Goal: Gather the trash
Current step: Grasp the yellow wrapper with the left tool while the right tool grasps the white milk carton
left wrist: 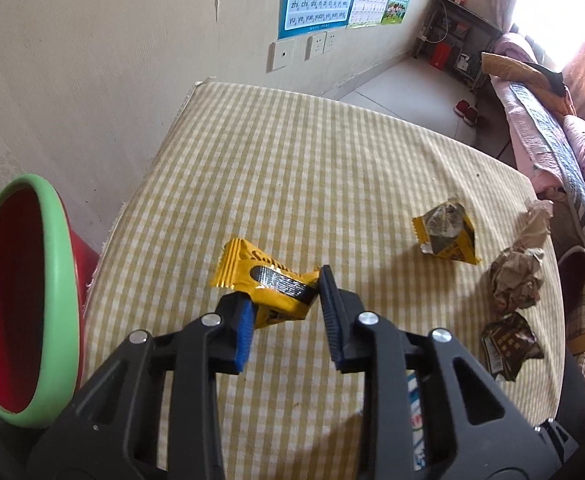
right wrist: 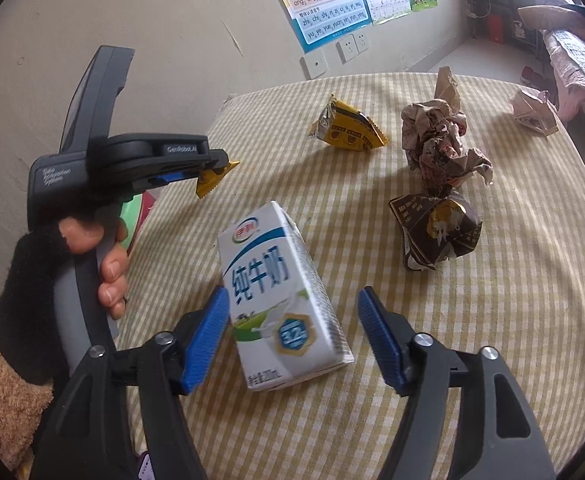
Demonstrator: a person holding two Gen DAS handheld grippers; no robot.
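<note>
A: Left hand-held gripper?
B: Clamped on a yellow snack wrapper, lifted near the table's left edge, beside a red bin with a green rim.
A: Right hand-held gripper?
B: Jaws spread wide, either side of a white milk carton lying on the checked cloth; pads not pressing it.
A: Other trash?
B: Another yellow wrapper toward the far edge, crumpled paper mid-table, dark brown wrapper just in front of it, a small crushed carton at the far right edge.
</note>
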